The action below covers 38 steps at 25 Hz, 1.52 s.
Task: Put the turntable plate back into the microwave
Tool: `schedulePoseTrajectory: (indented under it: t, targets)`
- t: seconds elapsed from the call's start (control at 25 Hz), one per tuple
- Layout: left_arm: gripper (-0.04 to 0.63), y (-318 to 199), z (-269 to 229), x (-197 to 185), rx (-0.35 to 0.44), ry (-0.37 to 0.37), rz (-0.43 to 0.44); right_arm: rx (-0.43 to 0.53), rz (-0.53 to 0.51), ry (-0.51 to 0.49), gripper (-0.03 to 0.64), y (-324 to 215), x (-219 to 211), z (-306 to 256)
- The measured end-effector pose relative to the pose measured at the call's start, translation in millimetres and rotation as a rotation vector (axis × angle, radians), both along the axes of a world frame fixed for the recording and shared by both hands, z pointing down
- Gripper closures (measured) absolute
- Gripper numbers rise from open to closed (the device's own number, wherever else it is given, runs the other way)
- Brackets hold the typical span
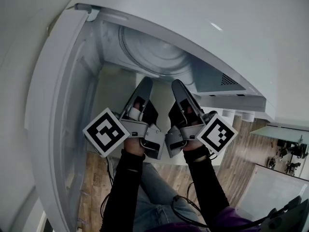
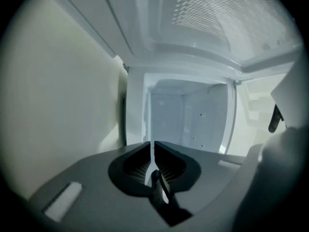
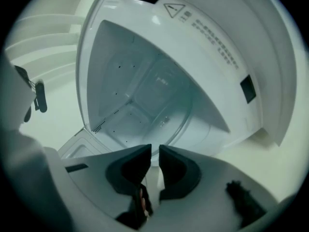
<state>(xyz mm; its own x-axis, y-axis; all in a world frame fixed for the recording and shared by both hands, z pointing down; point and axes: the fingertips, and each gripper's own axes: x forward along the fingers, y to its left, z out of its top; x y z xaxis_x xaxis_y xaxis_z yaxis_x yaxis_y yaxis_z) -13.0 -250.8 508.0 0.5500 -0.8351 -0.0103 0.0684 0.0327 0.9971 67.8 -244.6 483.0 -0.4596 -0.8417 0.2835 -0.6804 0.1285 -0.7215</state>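
The microwave (image 1: 227,83) stands open in front of me. The clear glass turntable plate (image 1: 154,57) with ring ridges lies inside its white cavity. Both grippers point level into the opening, side by side, at the plate's near rim. My left gripper (image 1: 146,82) has its jaws almost together, and the plate's thin edge (image 2: 153,153) shows as a pale strip pinched between them. My right gripper (image 1: 176,84) is likewise shut on the rim, and the plate (image 3: 181,108) curves away from its jaws (image 3: 155,151) into the cavity.
The microwave door (image 1: 53,110) hangs open on the left, close beside the left gripper. The cavity roof and front frame (image 1: 231,98) overhang on the right. Below are wooden floor (image 1: 241,153), the person's legs and cables.
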Motion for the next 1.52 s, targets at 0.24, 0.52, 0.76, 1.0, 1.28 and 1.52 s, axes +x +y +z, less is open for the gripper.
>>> schedulePoseTrajectory:
  t: [0.24,0.52,0.76,1.0,1.28,1.52]
  targets:
    - [0.589,45.8,-29.0,12.9,0.107,-0.254,0.167,0.047,-0.051,0.129,0.571,27.9,-8.5,-27.3]
    - [0.589,70.8,-124.2,13.2,0.402,-0.605,0.130,0.198,-0.088,0.348,0.572,58.8,-8.6,-99.2]
    - [0.590,78.6,-228.4,-11.3,0.757,-1.015,-0.093,0.524,-0.064,0.543,0.584,78.7,-18.8,-209.4]
    - [0.589,85.7,-273.6,-26.9,0.846,-1.198,-0.146,0.722,0.009,0.682,0.598,98.3,-19.9,-273.2]
    - [0.589,97.0,-283.9,-33.6,0.894,-1.288,-0.160,0.716,0.027,0.659,0.606,111.3,-13.0,-273.7]
    - [0.589,97.6,-282.6,-27.1,0.899,-1.277,-0.130,0.706,0.028,0.664,0.606,112.4,-7.6,-271.4]
